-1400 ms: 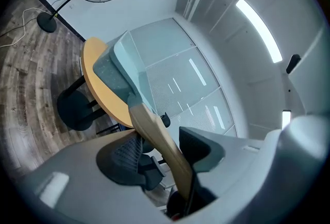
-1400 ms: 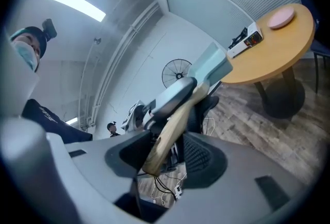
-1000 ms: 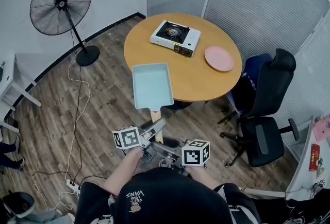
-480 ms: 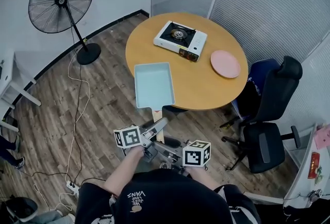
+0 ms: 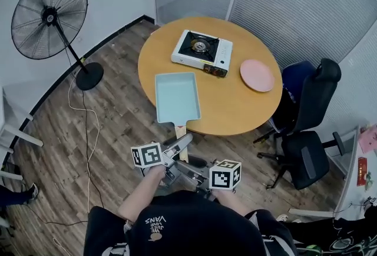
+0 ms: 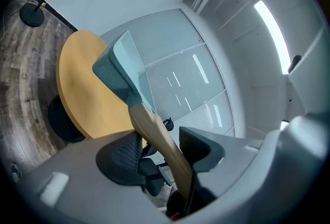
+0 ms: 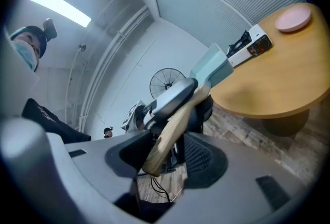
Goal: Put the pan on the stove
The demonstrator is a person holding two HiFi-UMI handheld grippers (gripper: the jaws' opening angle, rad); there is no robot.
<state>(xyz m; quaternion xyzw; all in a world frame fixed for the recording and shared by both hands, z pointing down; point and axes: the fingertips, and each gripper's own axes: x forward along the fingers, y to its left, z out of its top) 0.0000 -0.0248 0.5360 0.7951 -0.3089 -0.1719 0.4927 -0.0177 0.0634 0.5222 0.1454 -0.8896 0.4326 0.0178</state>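
Head view | left tool [image 6: 162, 152], right tool [image 7: 167, 154] abreast | clamping pan [image 5: 177, 97] handle

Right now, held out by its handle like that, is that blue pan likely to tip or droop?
Probably front-heavy: most of the pan sits well beyond its wooden handle, which the left tool and right tool both grip. It looks rigid, lying level without sagging. The smooth, narrow handle might twist in the grip.

Round wooden table [image 5: 235, 109] carries a white portable gas stove [image 5: 202, 52] toward its far side; a pink plate [image 5: 257, 75] lies near the stove's right.
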